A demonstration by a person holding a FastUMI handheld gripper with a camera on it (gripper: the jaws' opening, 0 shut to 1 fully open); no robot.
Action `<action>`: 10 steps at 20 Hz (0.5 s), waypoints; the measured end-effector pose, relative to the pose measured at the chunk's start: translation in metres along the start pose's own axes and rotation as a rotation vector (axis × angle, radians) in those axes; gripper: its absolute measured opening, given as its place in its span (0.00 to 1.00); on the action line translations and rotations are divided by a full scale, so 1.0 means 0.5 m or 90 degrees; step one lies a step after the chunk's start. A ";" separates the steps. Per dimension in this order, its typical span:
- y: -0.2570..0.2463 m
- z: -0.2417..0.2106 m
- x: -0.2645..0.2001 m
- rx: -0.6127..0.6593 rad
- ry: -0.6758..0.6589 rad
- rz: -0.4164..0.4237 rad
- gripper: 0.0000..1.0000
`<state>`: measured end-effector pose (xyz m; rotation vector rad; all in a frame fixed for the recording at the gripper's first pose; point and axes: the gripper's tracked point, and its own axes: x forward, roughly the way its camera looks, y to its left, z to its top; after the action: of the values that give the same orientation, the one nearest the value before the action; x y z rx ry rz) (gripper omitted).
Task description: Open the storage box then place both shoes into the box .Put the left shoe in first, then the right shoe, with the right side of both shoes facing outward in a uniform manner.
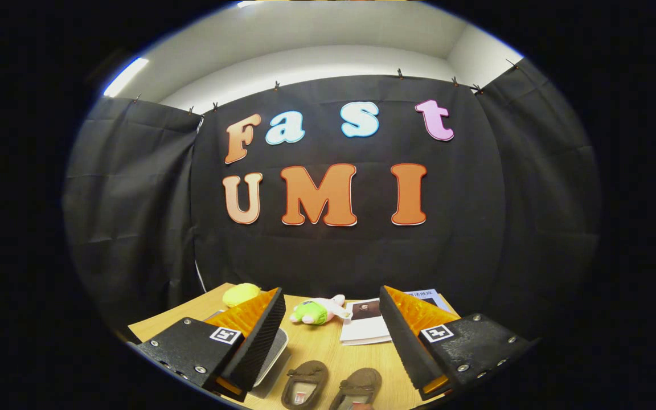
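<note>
So we're holding the gripper [331,336] up above a wooden table [328,347], and its two fingers are spread wide apart with nothing caught between them. Going left to right: off beyond the left finger [259,336] we're seeing a yellow plush thing [241,294] sitting near the back of the table. Right under that finger a pale grey flat thing with a rounded corner [272,356] is peeking out; we can't tell if that's the storage box or its lid, since the finger is covering most of it. Moving along, a small plush toy in green and pink [318,311] is lying on its side in the gap between the fingers, farther back on the table. Closer to us, two brown shoes [331,387] are lying side by side in that same gap, low between the fingertips, the left-hand one [304,385] just beside the right-hand one [356,388]. Next comes a white booklet with a dark photo on it [367,324], partly tucked behind the right finger [405,339]. Another printed sheet [427,296] is poking out behind that finger.
</note>
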<state>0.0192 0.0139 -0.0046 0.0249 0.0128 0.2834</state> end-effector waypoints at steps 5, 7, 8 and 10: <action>0.040 -0.067 0.011 0.120 0.045 0.086 0.98; 0.073 -0.101 0.015 0.223 0.078 0.147 0.98; 0.089 -0.132 0.022 0.280 0.113 0.175 0.98; 0.116 -0.198 0.041 0.394 0.191 0.214 0.98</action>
<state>0.0212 0.0777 -0.1023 0.6030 0.3974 0.6088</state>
